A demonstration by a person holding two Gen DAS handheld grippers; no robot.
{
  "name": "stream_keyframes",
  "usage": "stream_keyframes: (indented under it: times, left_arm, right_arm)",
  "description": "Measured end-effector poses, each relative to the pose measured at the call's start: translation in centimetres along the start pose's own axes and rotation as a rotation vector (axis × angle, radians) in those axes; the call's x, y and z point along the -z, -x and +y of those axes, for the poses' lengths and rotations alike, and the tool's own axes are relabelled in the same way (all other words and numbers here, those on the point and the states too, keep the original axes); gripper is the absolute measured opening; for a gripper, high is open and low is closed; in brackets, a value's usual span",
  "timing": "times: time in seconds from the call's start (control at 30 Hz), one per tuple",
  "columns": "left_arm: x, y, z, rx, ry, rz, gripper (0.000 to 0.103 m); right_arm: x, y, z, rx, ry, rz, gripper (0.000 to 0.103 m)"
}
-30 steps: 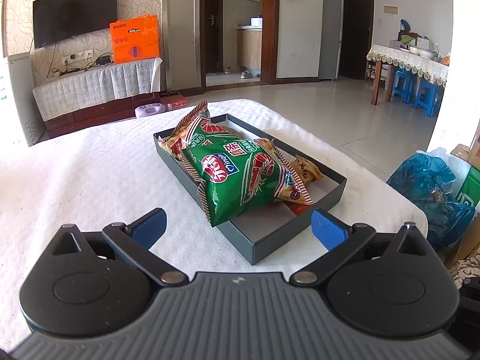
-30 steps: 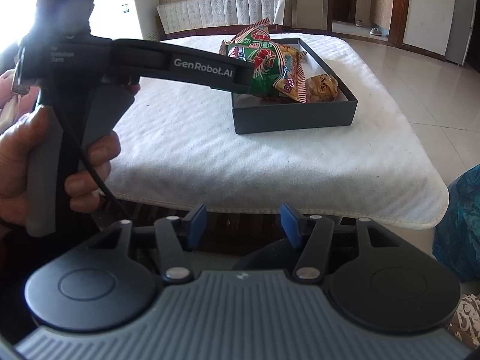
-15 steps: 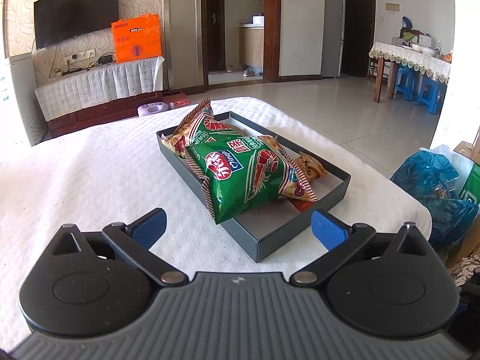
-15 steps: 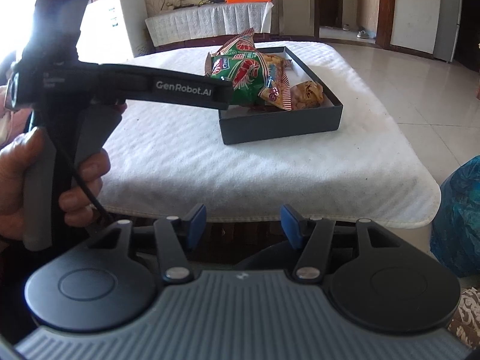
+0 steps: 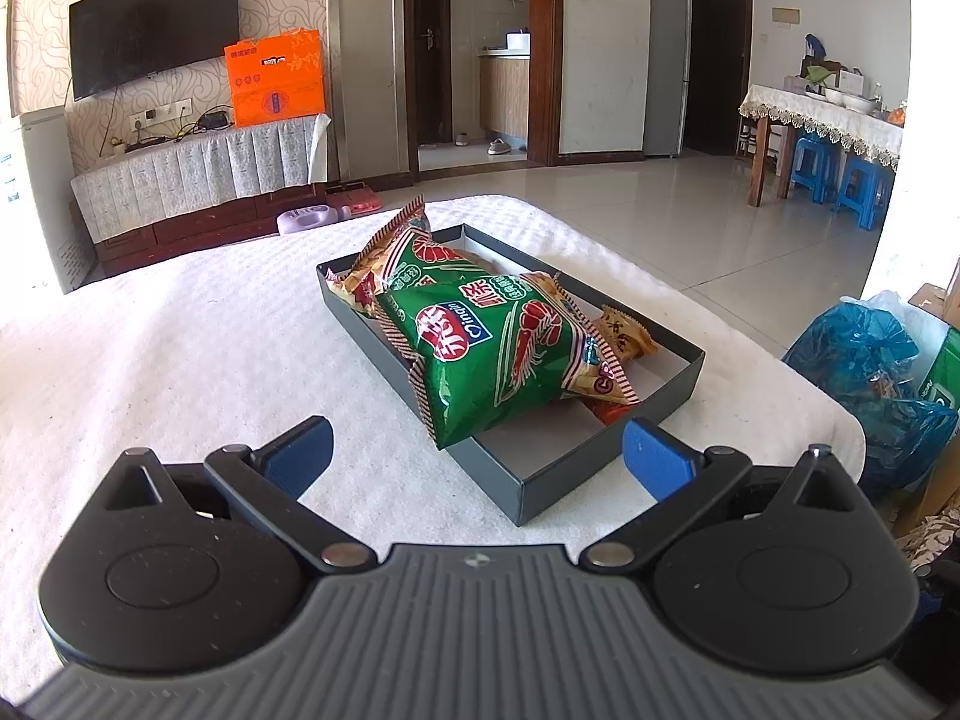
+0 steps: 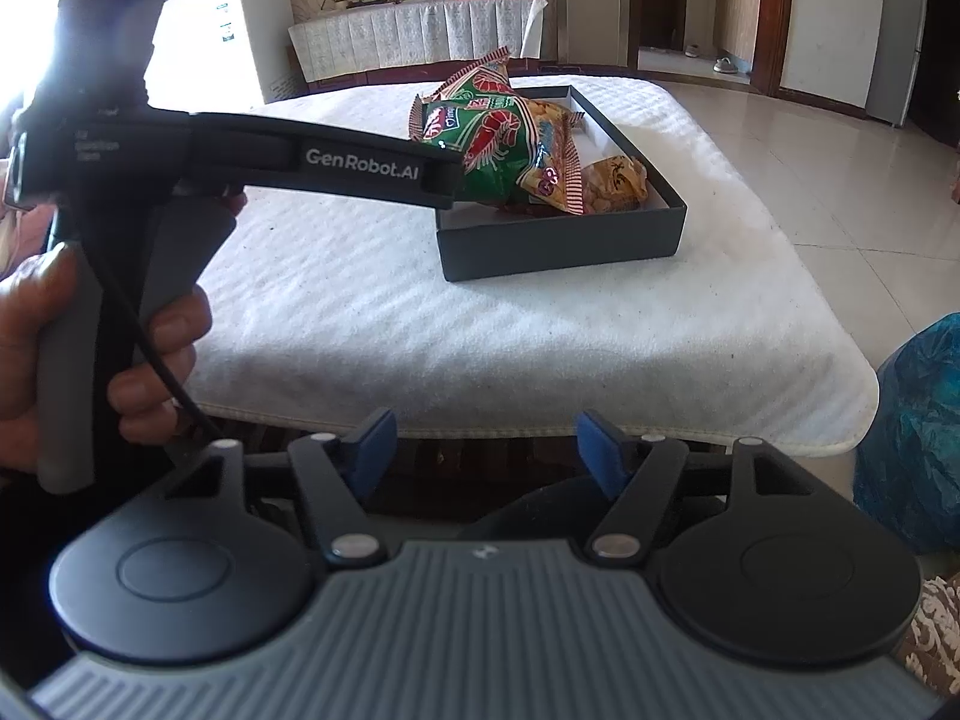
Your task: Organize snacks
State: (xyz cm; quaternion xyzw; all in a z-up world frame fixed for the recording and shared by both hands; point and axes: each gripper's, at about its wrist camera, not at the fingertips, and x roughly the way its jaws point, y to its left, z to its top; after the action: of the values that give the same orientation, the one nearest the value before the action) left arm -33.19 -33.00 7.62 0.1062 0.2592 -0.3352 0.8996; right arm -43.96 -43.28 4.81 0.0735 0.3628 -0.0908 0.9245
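A dark grey shallow box sits on the white-clothed table. In it lies a green shrimp-chip bag over other packets, with a small brown snack packet at its right side. My left gripper hovers open just before the box's near corner, nothing between its blue pads. My right gripper hangs off the table's near edge, well short of the box, its jaws opening and empty. The left tool's black body and a hand on its handle fill the left of the right wrist view.
The white cloth lies bare left of the box. A blue plastic bag sits on the floor at the right. Far back stand a TV cabinet with an orange box and a dining table with blue stools.
My right gripper's jaws have spread wider. The left gripper stays as it was, and the snacks in the box have not moved.
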Motion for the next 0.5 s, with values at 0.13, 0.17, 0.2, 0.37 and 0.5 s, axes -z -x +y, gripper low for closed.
stream_keyframes:
  times: [0.13, 0.17, 0.2, 0.37, 0.5]
  left_arm:
    - [-0.03, 0.02, 0.06, 0.000, 0.000, -0.001, 0.103]
    - [-0.02, 0.02, 0.06, -0.001, -0.001, -0.001, 0.103]
    - [-0.02, 0.02, 0.06, -0.002, -0.002, -0.002, 0.103]
    - [-0.03, 0.04, 0.12, -0.001, -0.001, -0.001, 0.103]
    - [0.01, 0.13, 0.16, 0.011, -0.006, -0.010, 0.103]
  right_arm:
    - [-0.03, -0.04, -0.04, -0.002, 0.002, 0.003, 0.070]
    - [-0.03, -0.03, -0.05, -0.002, 0.001, 0.004, 0.070]
    - [-0.02, -0.03, -0.06, -0.003, 0.001, 0.004, 0.070]
    - [-0.02, -0.01, -0.06, -0.003, 0.001, 0.004, 0.070]
    - [-0.01, -0.01, -0.04, -0.002, 0.001, 0.004, 0.070]
